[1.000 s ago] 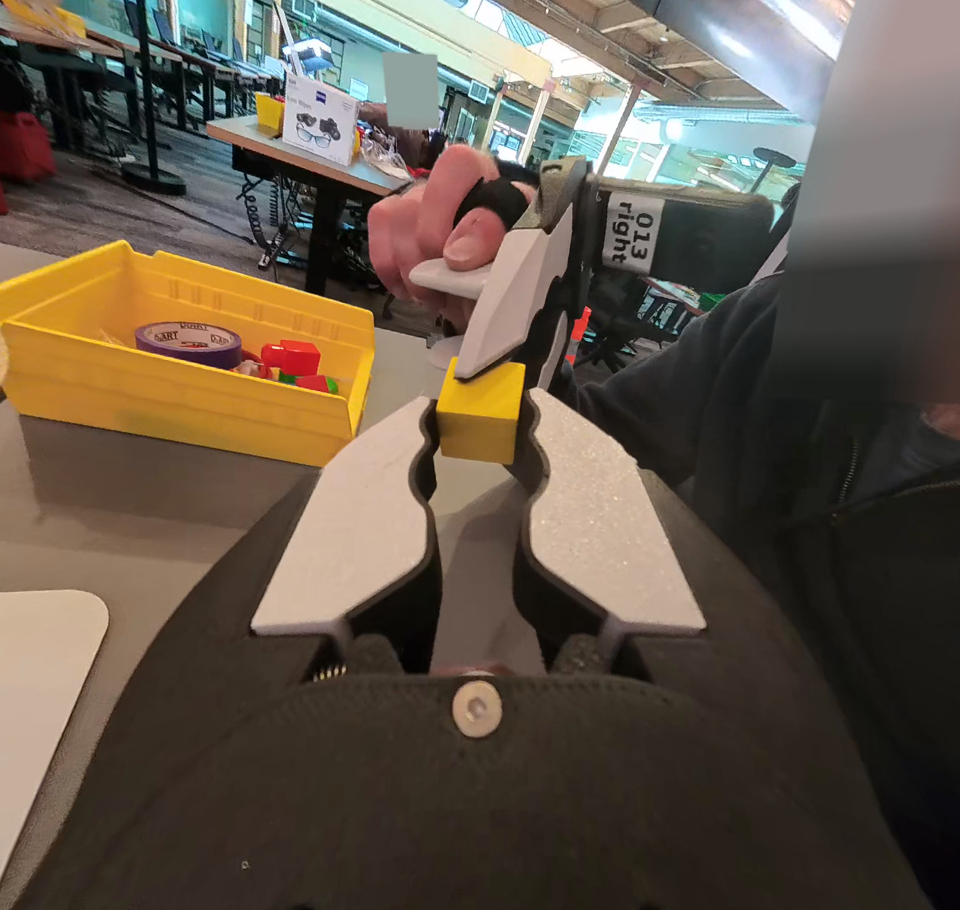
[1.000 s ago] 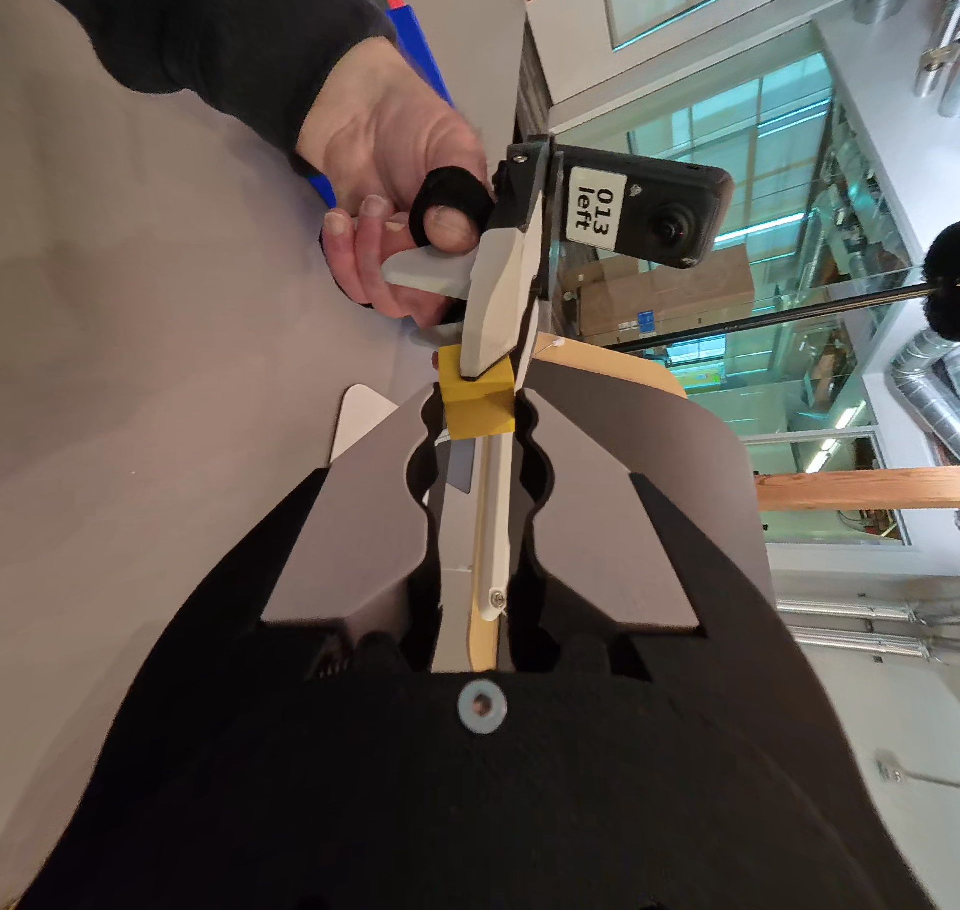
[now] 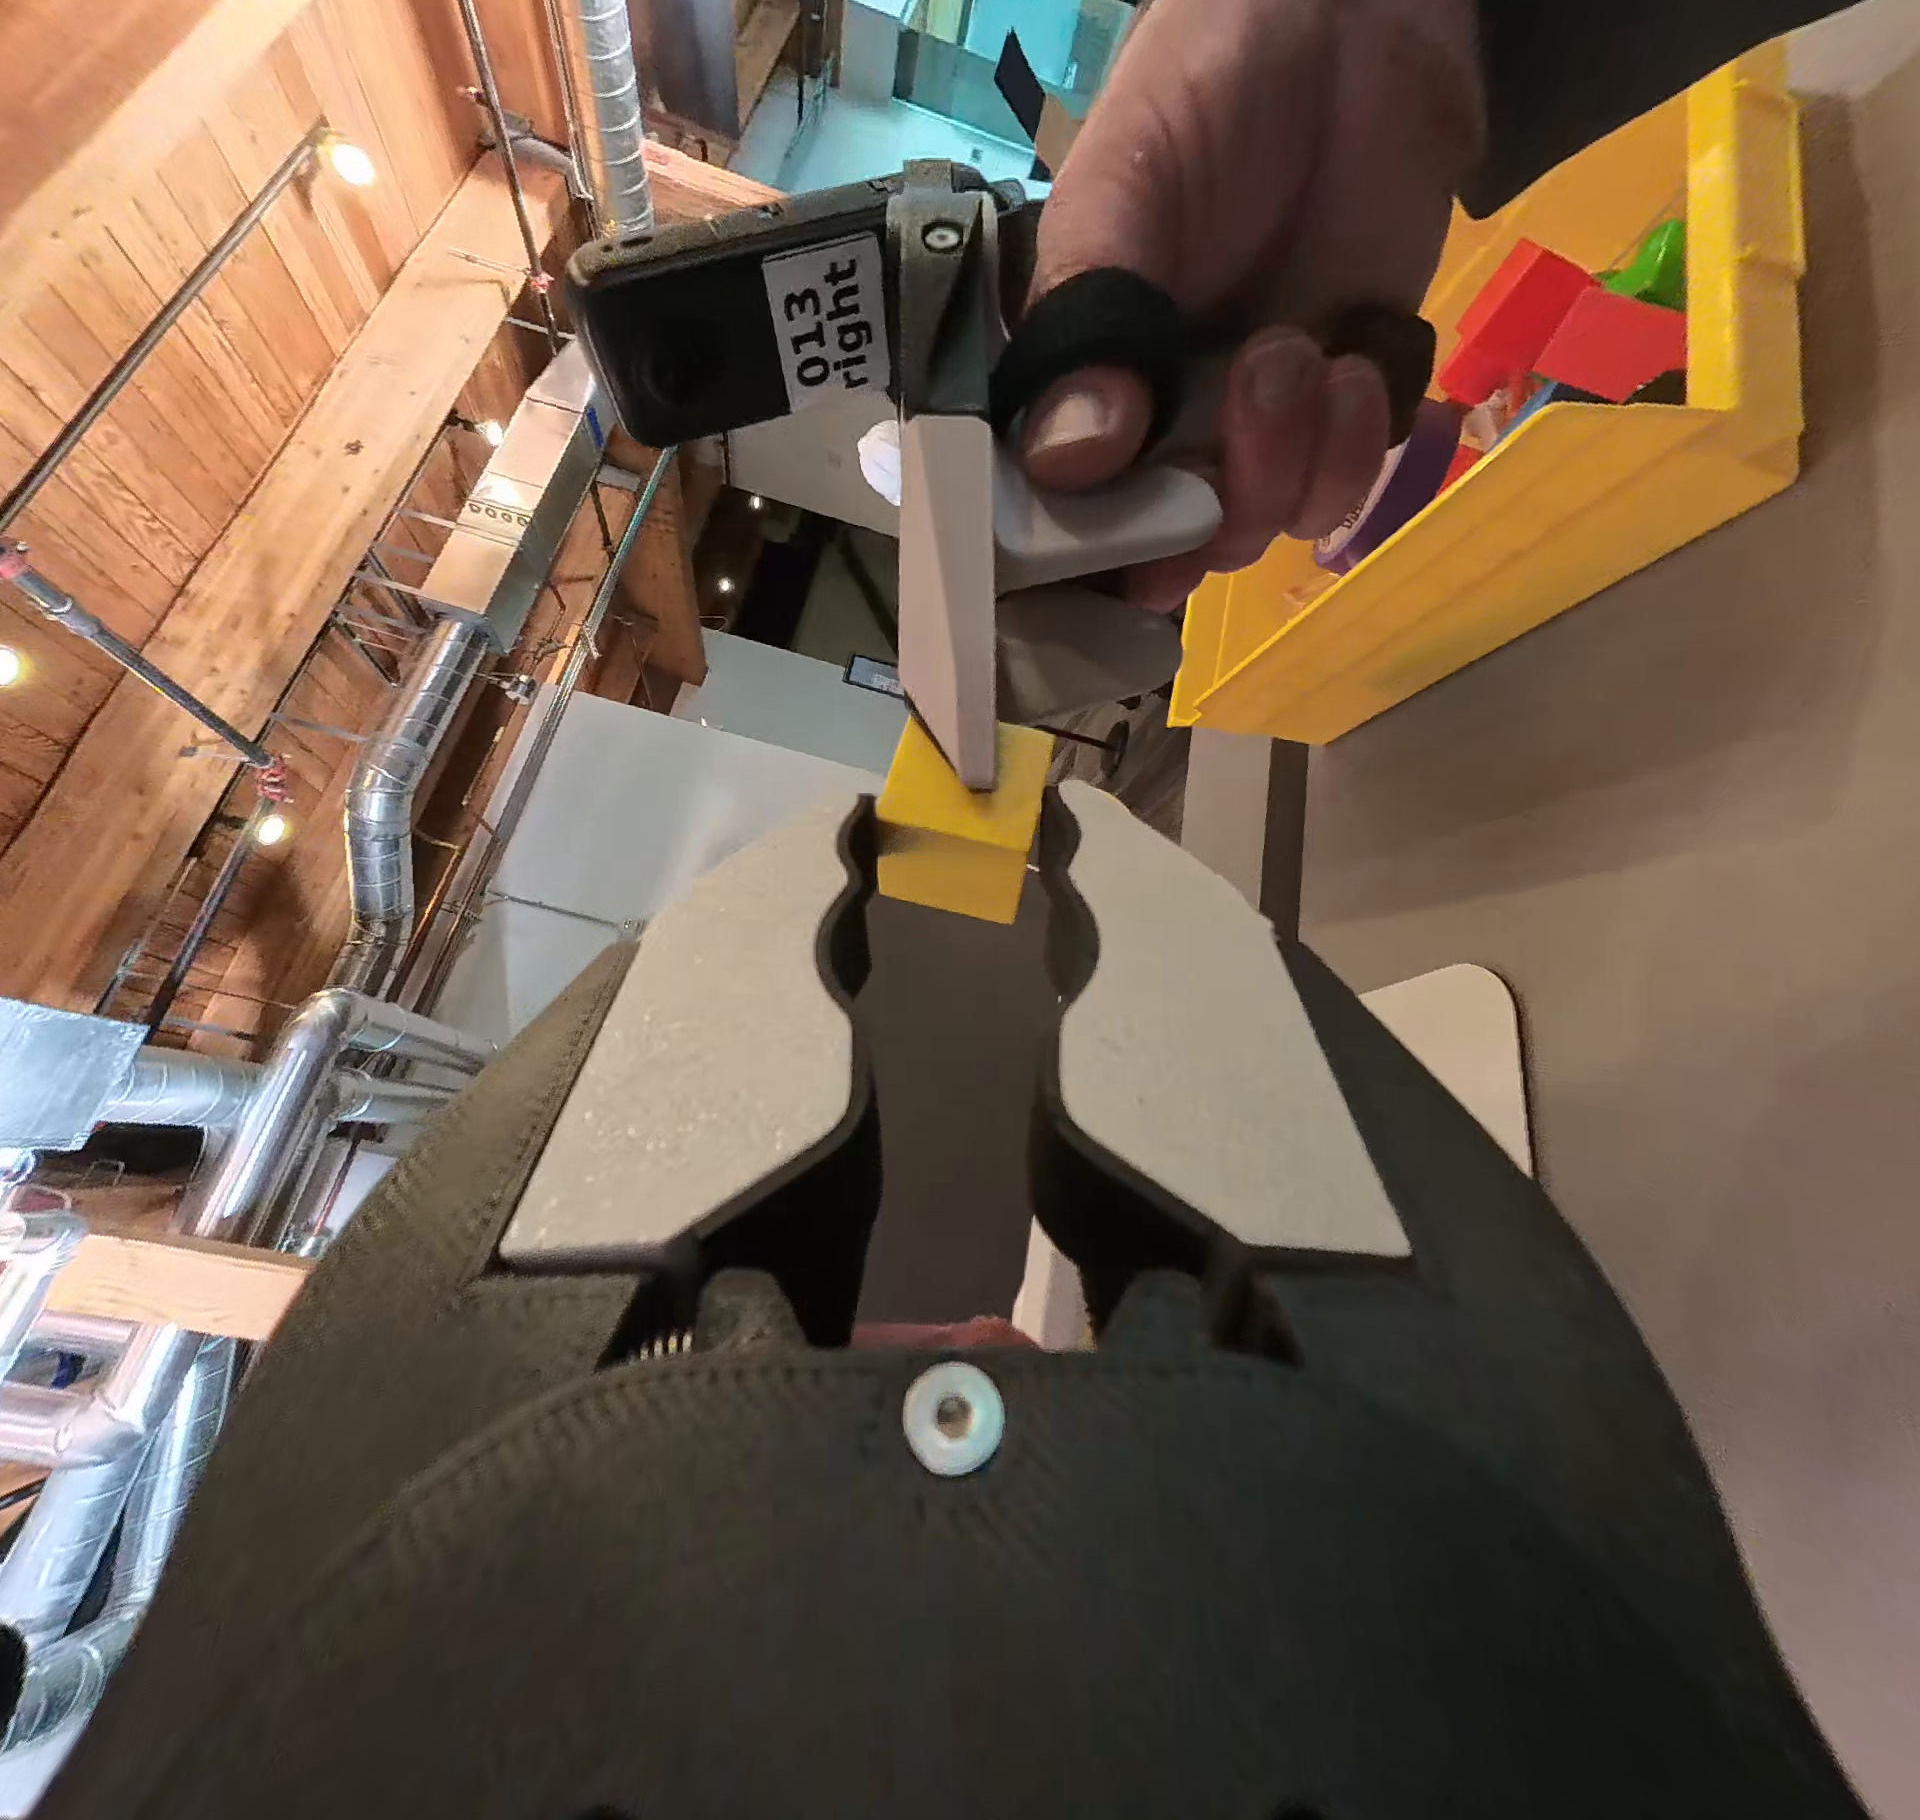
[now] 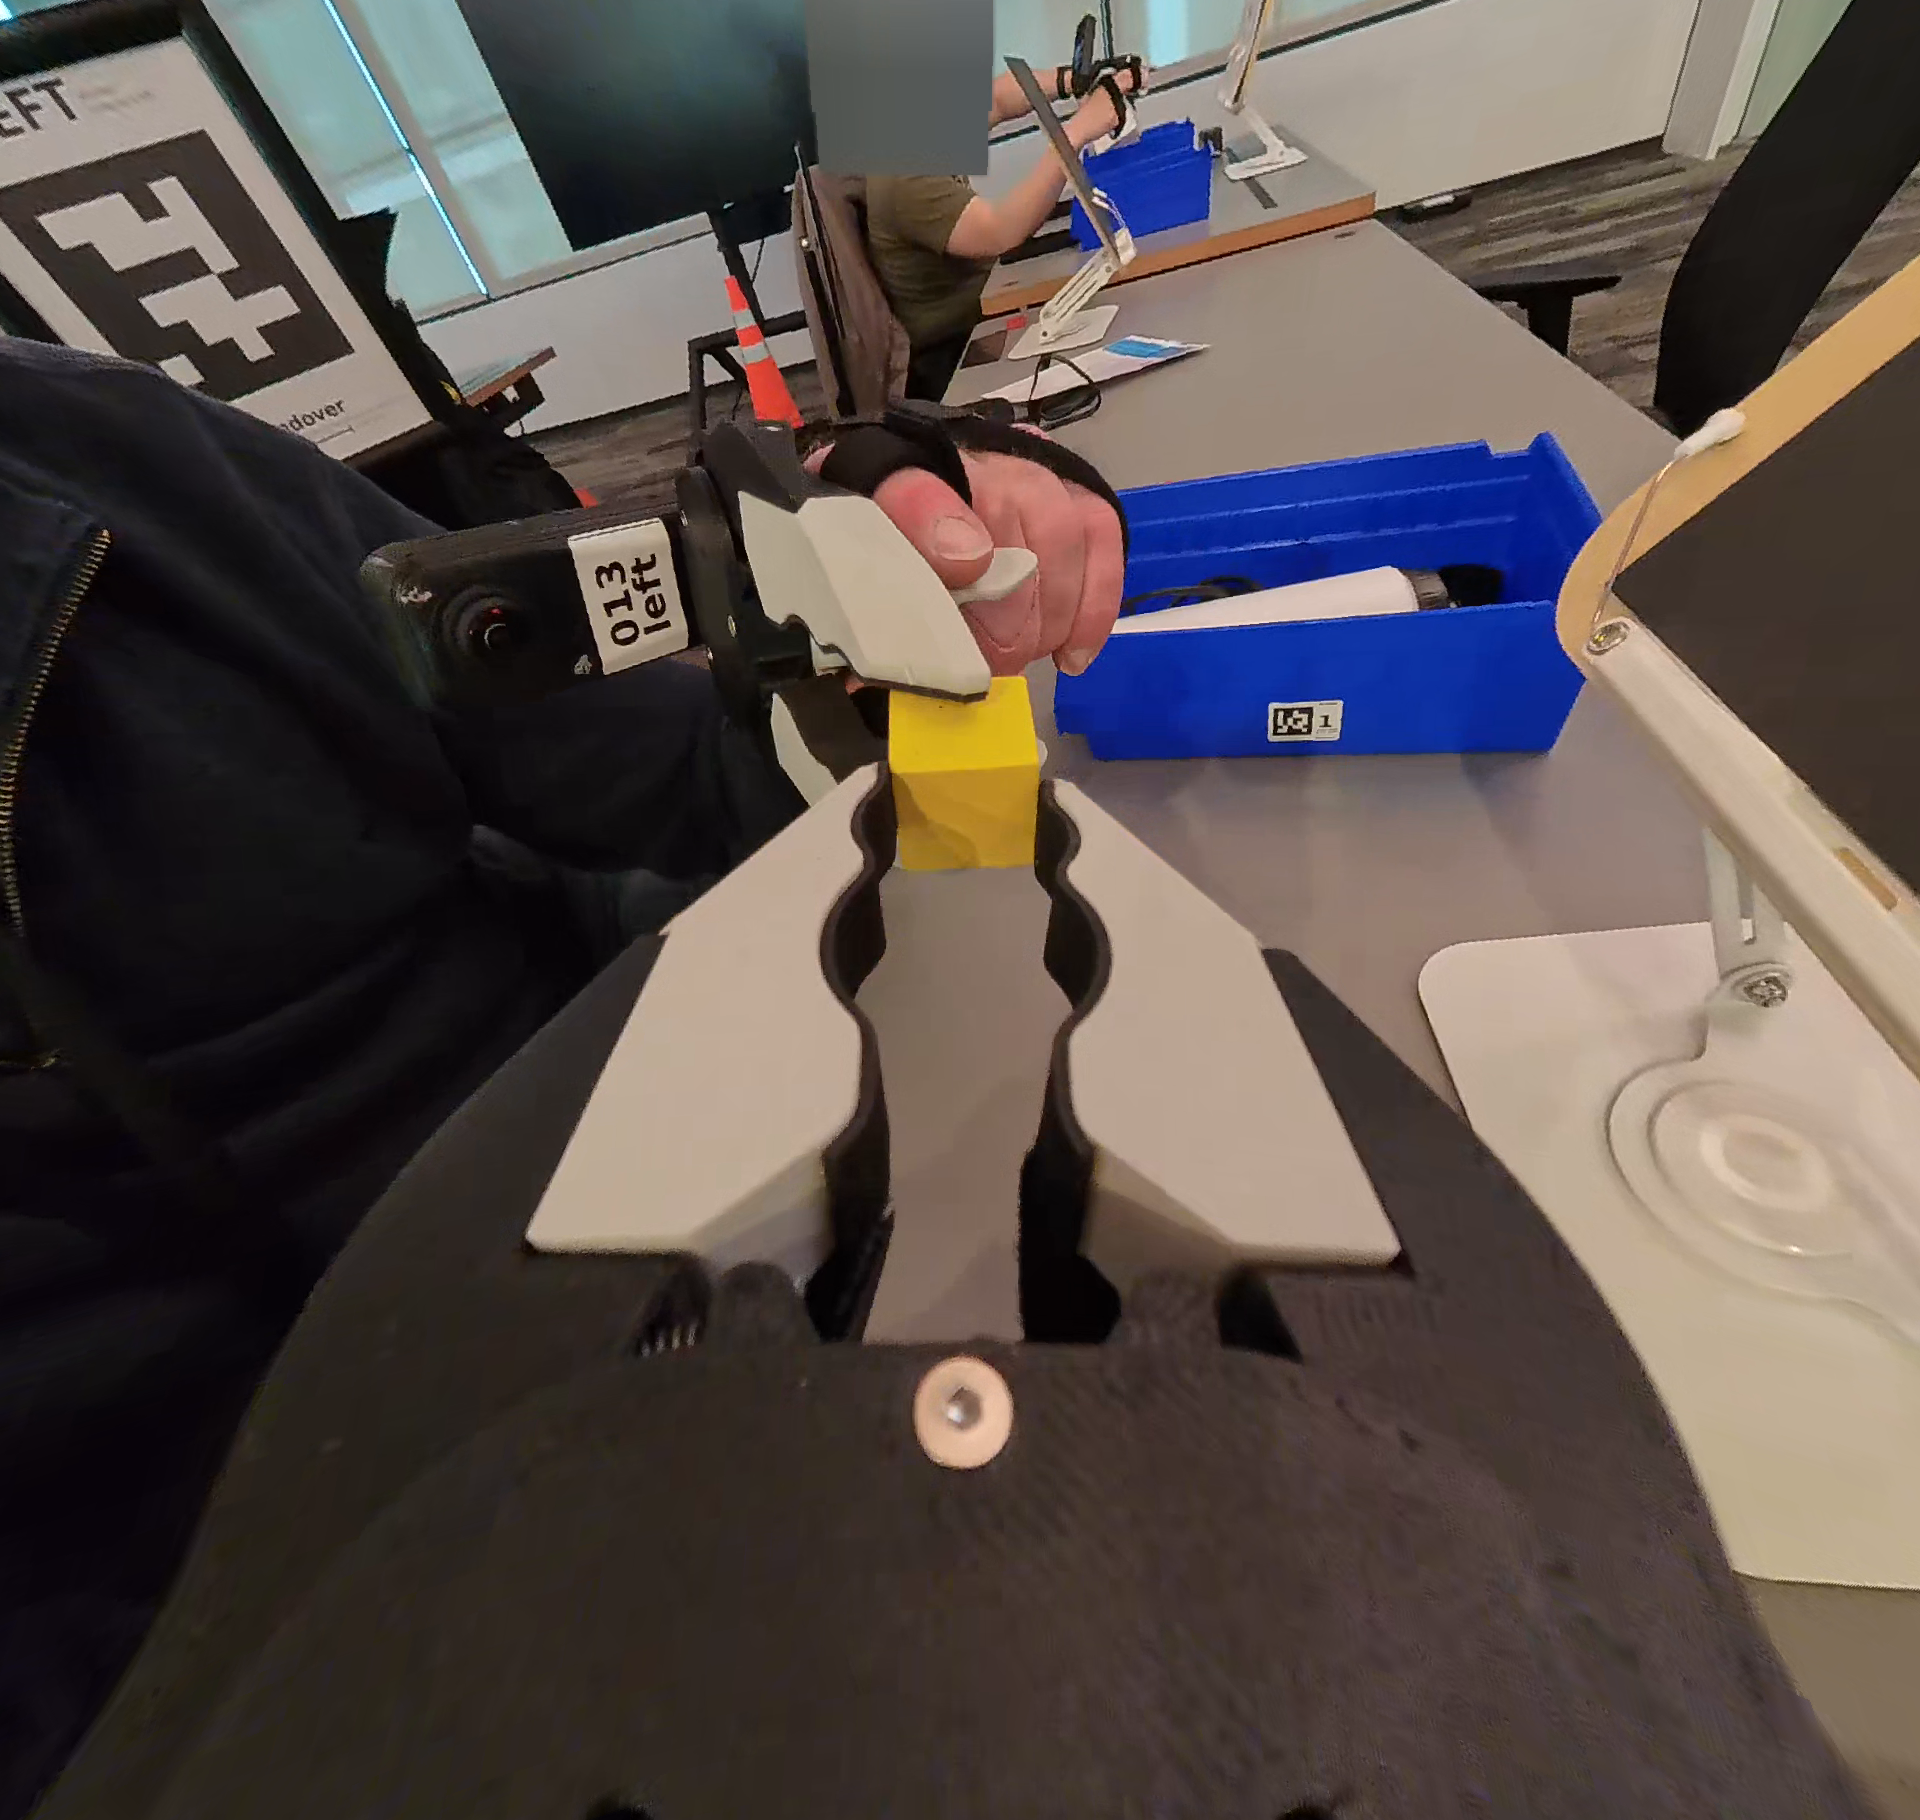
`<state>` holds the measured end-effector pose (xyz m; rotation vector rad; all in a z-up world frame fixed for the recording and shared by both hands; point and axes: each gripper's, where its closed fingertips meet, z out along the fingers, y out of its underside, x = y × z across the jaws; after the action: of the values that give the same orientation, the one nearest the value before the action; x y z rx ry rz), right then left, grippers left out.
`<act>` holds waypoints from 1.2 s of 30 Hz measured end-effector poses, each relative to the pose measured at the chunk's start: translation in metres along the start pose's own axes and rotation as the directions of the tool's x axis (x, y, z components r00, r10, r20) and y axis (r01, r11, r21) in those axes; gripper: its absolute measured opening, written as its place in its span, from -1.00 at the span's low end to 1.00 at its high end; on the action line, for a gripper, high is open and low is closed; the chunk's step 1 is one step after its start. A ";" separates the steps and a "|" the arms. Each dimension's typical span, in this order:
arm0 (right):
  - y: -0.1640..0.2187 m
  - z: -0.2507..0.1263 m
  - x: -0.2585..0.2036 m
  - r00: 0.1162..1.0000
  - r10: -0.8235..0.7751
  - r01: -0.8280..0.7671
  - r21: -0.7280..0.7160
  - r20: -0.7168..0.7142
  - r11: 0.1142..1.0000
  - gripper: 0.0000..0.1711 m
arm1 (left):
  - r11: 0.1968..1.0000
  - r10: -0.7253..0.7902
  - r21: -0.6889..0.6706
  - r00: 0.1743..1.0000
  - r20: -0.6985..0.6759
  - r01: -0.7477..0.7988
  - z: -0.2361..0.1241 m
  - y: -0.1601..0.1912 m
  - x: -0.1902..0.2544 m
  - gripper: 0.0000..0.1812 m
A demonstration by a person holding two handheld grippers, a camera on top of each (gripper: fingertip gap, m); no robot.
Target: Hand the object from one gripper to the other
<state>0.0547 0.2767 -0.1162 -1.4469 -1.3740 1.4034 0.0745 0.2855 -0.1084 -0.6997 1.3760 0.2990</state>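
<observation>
1. Between the two grippers, above the grey table [image 4: 1403, 835], the yellow block [image 4: 964, 794] hung in the air; it did not rest on anything.
2. My left gripper [image 3: 956, 840] had its jaws closed onto the block: in the left wrist view the two tips pressed on its left and right sides, with the block at the very end of the fingers.
3. My right gripper [image 4: 961, 814] also pinched the same block. In the right wrist view its tips touched the block on both sides, again only at the tips.
4. The two grips crossed each other: in each view the finger of the other gripper lay over the face of the block that my own fingers did not cover.
5. I judged that the handover was about in the middle. Both grippers were on the block, so the receiving grip was made, but no gripper had yet let go.
6. What was left: one gripper had to open its jaws and draw back. From these views I could not tell which one was the giver.
7. The yellow bin [image 3: 1621, 482] and the blue bin [image 4: 1340, 669] stood on the table, well apart from the block.
</observation>
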 end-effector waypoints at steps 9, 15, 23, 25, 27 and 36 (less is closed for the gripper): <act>-0.021 -0.016 0.021 0.921 -0.284 0.298 0.014 -0.265 0.954 -0.32 | 0.926 -0.377 0.003 0.925 -0.050 0.377 0.002 0.016 -0.012 -0.69; -0.028 -0.017 0.013 0.848 -0.431 0.441 -0.040 -0.309 0.897 -0.48 | 0.772 -0.612 0.092 0.775 -0.155 0.628 -0.002 0.017 -0.019 -0.69; -0.020 -0.009 0.007 0.785 -0.550 0.544 -0.109 -0.284 0.832 -0.61 | 0.658 -0.683 0.132 0.661 -0.311 0.741 -0.006 0.002 -0.013 -0.69; -0.018 -0.006 0.003 0.788 -0.560 0.553 -0.107 -0.254 0.826 -0.65 | 0.610 -0.698 0.154 0.619 -0.361 0.778 -0.010 -0.002 -0.014 -0.69; -0.014 -0.002 -0.002 0.796 -0.565 0.556 -0.106 -0.216 0.824 -0.73 | 0.578 -0.706 0.153 0.585 -0.400 0.802 -0.011 -0.004 -0.013 -0.69; -0.033 0.004 -0.006 0.877 -0.444 0.464 0.088 -0.183 0.881 -0.73 | 0.498 -0.738 0.202 0.534 -0.413 0.843 -0.018 -0.003 -0.028 -0.67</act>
<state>0.0448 0.2769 -0.0835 -1.0345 -1.3802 1.0271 0.0564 0.2772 -0.0817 -0.9988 1.1542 -0.8530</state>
